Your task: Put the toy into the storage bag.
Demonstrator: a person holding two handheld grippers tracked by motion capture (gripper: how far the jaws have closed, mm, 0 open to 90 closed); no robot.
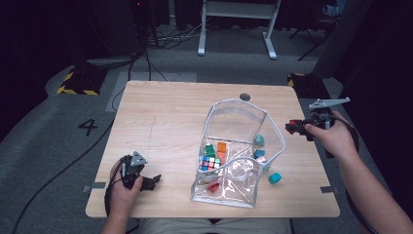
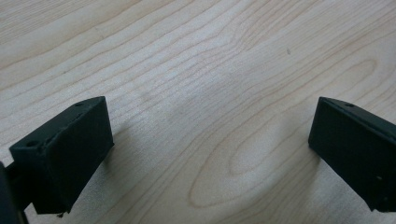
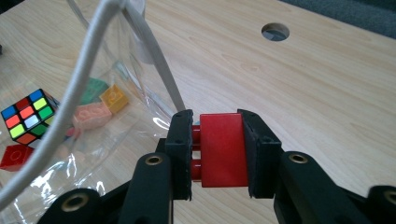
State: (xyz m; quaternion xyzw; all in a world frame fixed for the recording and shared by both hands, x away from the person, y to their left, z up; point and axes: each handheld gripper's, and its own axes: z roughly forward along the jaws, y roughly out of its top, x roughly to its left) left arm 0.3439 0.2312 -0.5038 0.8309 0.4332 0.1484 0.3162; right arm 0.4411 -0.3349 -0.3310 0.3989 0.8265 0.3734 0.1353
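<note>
A: Red building brick (image 3: 223,149) noted between the jaws of the right gripper (image 3: 219,154), held off the table just right of the clear zip pouch (image 1: 243,146). How is it expected to handle?

B: Judged light, rigid, hard plastic. Smooth faces, so some slip is possible; not fragile. The studs are turned toward one pad. The flat opposite sides are the faces to be taken, as is done here.

A: State of the right jaws?

B: Partly closed, both pads pressed flat on the brick. Nothing else is touched, though the pouch's white rim (image 3: 79,88) passes close beside it.

A: Pouch contents?

B: A Rubik's cube (image 3: 27,116), green, orange, pink and red bricks seen through the film. A teal brick (image 1: 274,178) is left on the table (image 1: 165,112) by the pouch.

A: Left gripper (image 2: 205,154)?

B: Jaws spread wide, low over bare wood near the table's front left corner. Nothing held, nothing touched.
</note>
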